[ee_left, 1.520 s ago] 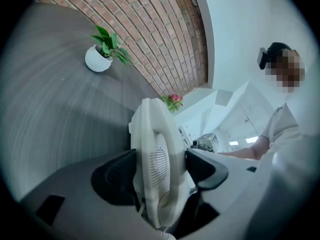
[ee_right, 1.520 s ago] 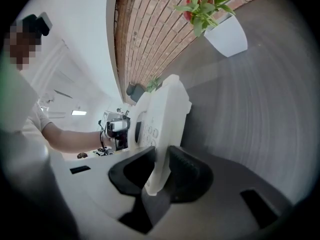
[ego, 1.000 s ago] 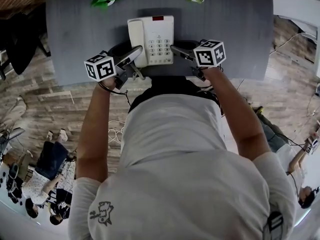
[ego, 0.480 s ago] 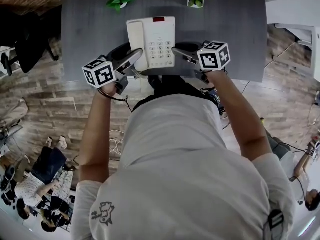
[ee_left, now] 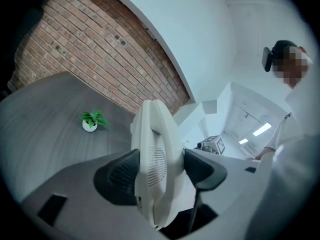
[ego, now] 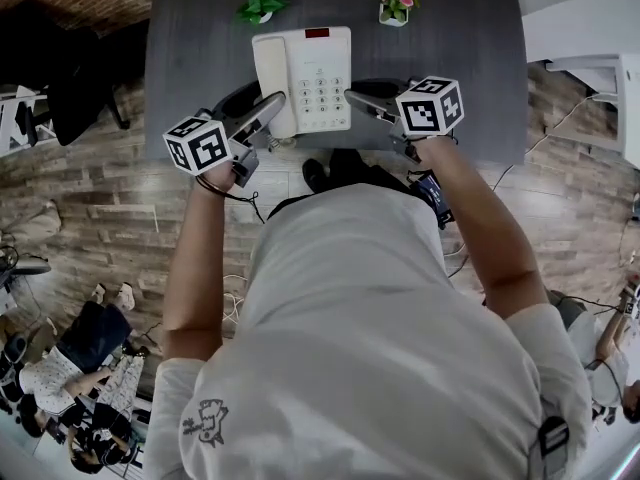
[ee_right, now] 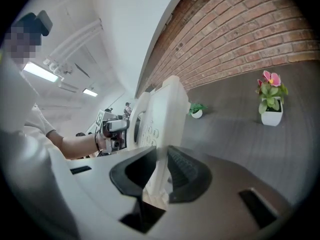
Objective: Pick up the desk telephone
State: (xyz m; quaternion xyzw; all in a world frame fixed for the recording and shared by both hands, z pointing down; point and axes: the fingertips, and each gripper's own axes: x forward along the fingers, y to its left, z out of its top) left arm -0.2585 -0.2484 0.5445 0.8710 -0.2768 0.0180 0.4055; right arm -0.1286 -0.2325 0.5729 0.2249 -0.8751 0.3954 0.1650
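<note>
The white desk telephone, with its handset on the left and keypad on the right, hangs above the grey table, held from both sides. My left gripper is shut on the handset side; in the left gripper view the handset's end fills the gap between the dark pads of that gripper. My right gripper is shut on the thin right edge of the telephone, which sits between the pads of that gripper.
A small green plant and a potted pink flower stand at the table's far side. A black chair is at the left, a white desk at the right. People sit on the wooden floor at lower left.
Both grippers have risen with the telephone held between them, and the table below now looks smaller. Neither grip has altered.
</note>
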